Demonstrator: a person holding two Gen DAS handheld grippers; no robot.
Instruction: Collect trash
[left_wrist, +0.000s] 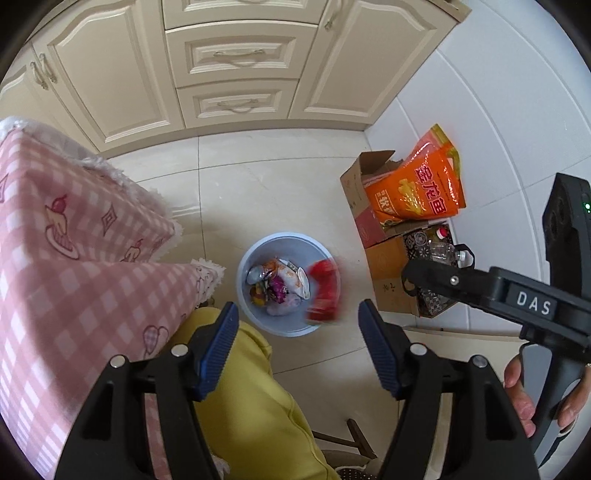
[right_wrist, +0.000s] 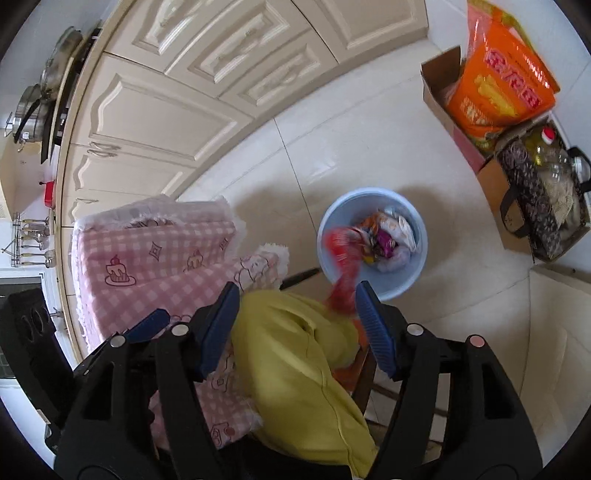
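Note:
A light blue trash bin (left_wrist: 258, 245) stands on the tiled floor and holds several crumpled wrappers; it also shows in the right wrist view (right_wrist: 334, 225). A red wrapper (left_wrist: 324, 291) is blurred in mid-air over the bin's rim, free of both grippers; in the right wrist view the wrapper (right_wrist: 343, 258) is just past the fingertips. My left gripper (left_wrist: 298, 317) is open and empty above the bin. My right gripper (right_wrist: 297, 299) is open and empty; its body shows at the right of the left wrist view (left_wrist: 480, 291).
A table with a pink checked cloth (left_wrist: 74, 236) is at the left. The person's yellow-clad leg (left_wrist: 251, 398) is below the grippers. Cardboard boxes with an orange bag (left_wrist: 417, 188) and bottles (left_wrist: 443, 247) stand at the right wall. Cream cabinets (left_wrist: 236, 66) are beyond.

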